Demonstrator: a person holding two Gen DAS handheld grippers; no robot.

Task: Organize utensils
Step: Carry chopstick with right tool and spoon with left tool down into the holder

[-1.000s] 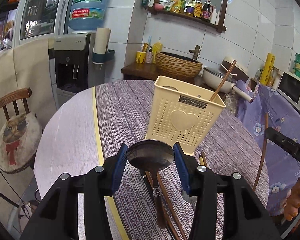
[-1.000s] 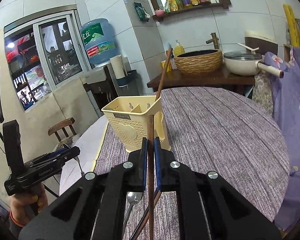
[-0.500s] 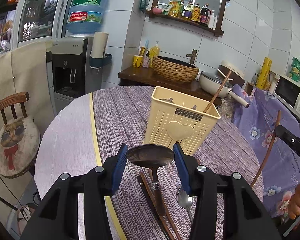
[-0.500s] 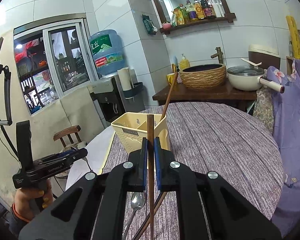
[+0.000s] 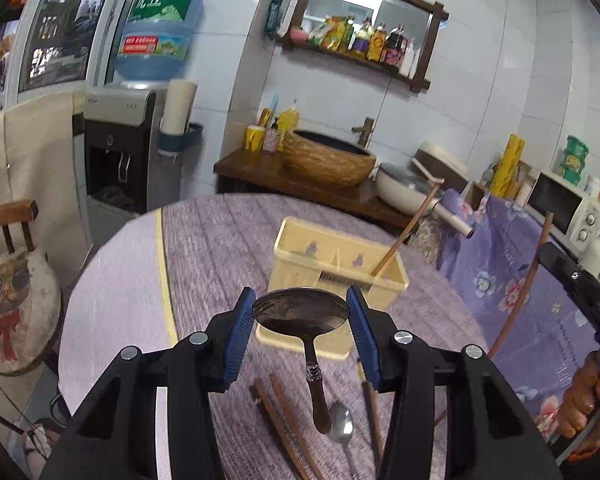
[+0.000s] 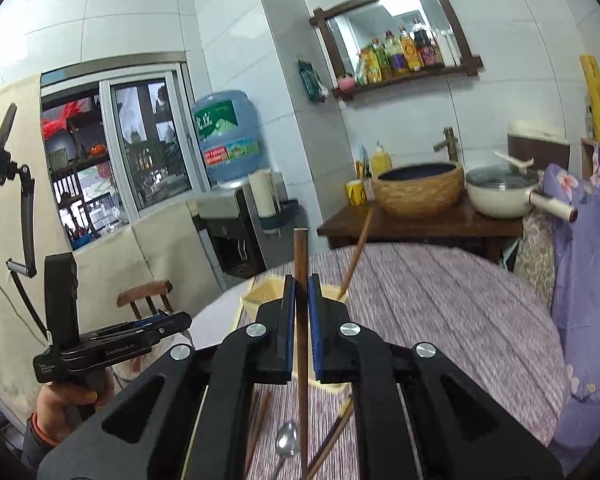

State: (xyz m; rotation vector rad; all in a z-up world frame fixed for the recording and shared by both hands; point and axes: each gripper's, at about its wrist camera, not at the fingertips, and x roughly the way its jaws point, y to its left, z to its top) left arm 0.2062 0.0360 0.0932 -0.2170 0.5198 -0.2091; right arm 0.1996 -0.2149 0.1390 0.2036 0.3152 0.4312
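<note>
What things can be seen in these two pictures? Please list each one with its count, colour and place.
Utensil basket: one, cream plastic, on the table, one chopstick leaning in it.
Ladle: one, dark, bowl between the left gripper's pads, handle hanging down.
Chopstick: one, brown, upright in the right gripper.
Loose chopsticks: several, brown, lying on the table near the grippers.
Spoon: one, silver, lying among them.
Table: one, round, purple striped cloth.
Woven basin: one, tan, on the brown counter.
Pan: one, cream, beside the basin.
Water bottle: one, blue, on the dispenser.
Chair: one, wooden, cat cushion.
Left gripper: black, blue pads.
Right gripper: black, blue pads.
</note>
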